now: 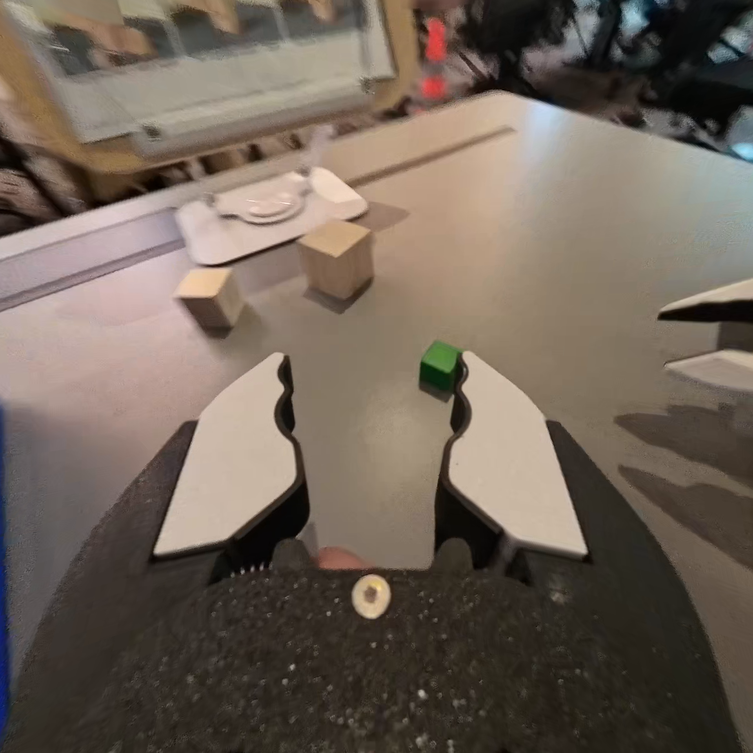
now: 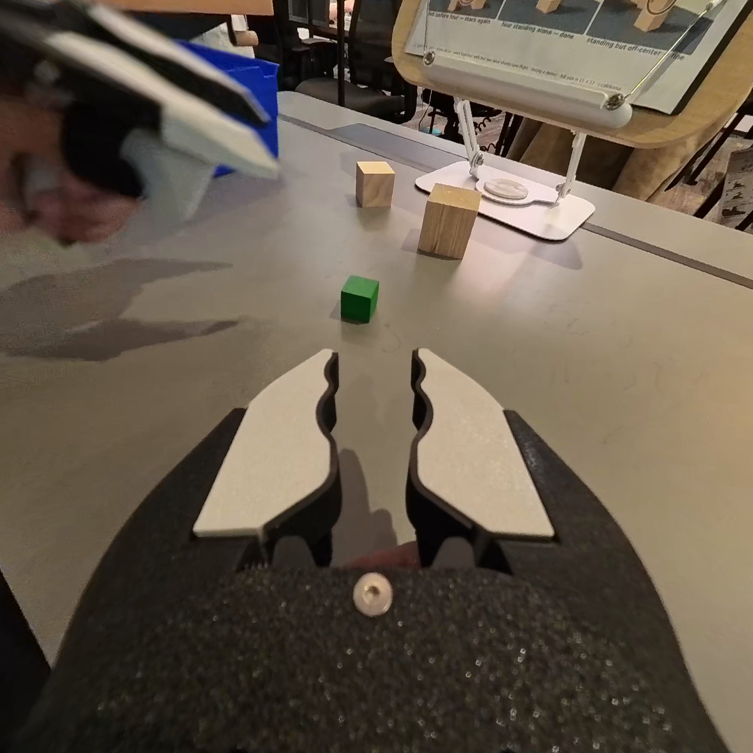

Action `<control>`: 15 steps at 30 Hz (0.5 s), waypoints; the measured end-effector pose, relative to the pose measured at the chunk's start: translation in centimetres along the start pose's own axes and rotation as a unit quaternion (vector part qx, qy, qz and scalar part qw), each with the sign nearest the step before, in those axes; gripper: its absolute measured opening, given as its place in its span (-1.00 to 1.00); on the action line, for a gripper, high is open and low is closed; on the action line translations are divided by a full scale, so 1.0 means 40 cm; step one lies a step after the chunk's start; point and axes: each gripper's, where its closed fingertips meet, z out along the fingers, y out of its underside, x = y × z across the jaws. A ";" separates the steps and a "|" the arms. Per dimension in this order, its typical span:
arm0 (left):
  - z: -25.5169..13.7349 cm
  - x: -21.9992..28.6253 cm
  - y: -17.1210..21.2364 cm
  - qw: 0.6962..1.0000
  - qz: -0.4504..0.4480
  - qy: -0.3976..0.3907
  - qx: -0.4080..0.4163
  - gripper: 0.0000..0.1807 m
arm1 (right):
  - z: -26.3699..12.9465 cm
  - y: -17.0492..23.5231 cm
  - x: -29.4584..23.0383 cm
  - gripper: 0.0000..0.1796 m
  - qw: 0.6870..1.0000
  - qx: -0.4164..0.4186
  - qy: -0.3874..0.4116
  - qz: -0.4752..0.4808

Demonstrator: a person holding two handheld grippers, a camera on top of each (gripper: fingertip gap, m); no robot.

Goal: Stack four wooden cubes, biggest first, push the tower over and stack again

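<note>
Three cubes stand apart on the grey table (image 2: 570, 366). The biggest pale wooden cube (image 1: 338, 260) (image 2: 448, 222) stands near the white stand base. A middle-sized pale wooden cube (image 1: 210, 295) (image 2: 375, 184) stands to its left. A small green cube (image 1: 439, 366) (image 2: 359, 299) stands nearer. My left gripper (image 1: 374, 360) is open and empty above the table, with the green cube just at its right fingertip; it also shows blurred in the right wrist view (image 2: 260, 142). My right gripper (image 2: 375, 356) is open and empty, a short way behind the green cube; its fingertips (image 1: 692, 305) show at the right edge of the left wrist view.
A white stand base (image 1: 269, 228) (image 2: 529, 203) holds up a sheet of pictures (image 2: 550, 49) at the table's back. A blue bin (image 2: 252, 110) stands at the far left. Chairs and dark clutter lie beyond the table edge. The small green cube (image 1: 439, 366) sits 9 cm or so from the ends of my left fingers.
</note>
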 end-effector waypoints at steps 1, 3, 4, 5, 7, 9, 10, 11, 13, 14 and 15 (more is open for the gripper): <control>0.042 0.002 -0.024 0.999 0.018 0.034 -0.030 -0.16 | 0.003 0.003 -0.002 -0.63 1.000 -0.006 -0.003 -0.001; 0.137 -0.027 -0.071 0.993 0.081 0.054 -0.072 -0.14 | 0.010 0.010 -0.007 -0.63 1.000 -0.018 -0.009 -0.005; 0.188 -0.048 -0.085 0.987 0.121 0.053 -0.096 -0.14 | 0.012 0.012 -0.010 -0.63 1.000 -0.022 -0.011 -0.008; 0.238 -0.072 -0.091 0.979 0.154 0.048 -0.127 -0.13 | 0.013 0.013 -0.013 -0.63 1.000 -0.024 -0.013 -0.012; 0.323 -0.093 -0.097 0.965 0.177 0.059 -0.182 -0.12 | 0.013 0.013 -0.017 -0.63 0.999 -0.023 -0.013 -0.019; 0.389 -0.099 -0.094 0.954 0.189 0.071 -0.221 -0.12 | 0.014 0.013 -0.019 -0.63 0.999 -0.024 -0.014 -0.023; 0.417 -0.103 -0.085 0.947 0.205 0.072 -0.239 -0.12 | 0.015 0.014 -0.020 -0.63 0.999 -0.026 -0.015 -0.024; 0.442 -0.111 -0.072 0.938 0.221 0.068 -0.257 -0.12 | 0.015 0.015 -0.021 -0.63 0.999 -0.027 -0.016 -0.024; 0.476 -0.118 -0.031 0.924 0.232 0.078 -0.294 -0.14 | 0.013 0.013 -0.020 -0.63 0.999 -0.023 -0.016 -0.022; 0.485 -0.119 -0.007 0.917 0.234 0.087 -0.311 -0.14 | 0.010 0.009 -0.018 -0.63 1.000 -0.017 -0.014 -0.021; 0.490 -0.120 0.011 0.910 0.243 0.095 -0.322 -0.27 | 0.006 0.004 -0.016 -0.65 1.000 -0.009 -0.013 -0.018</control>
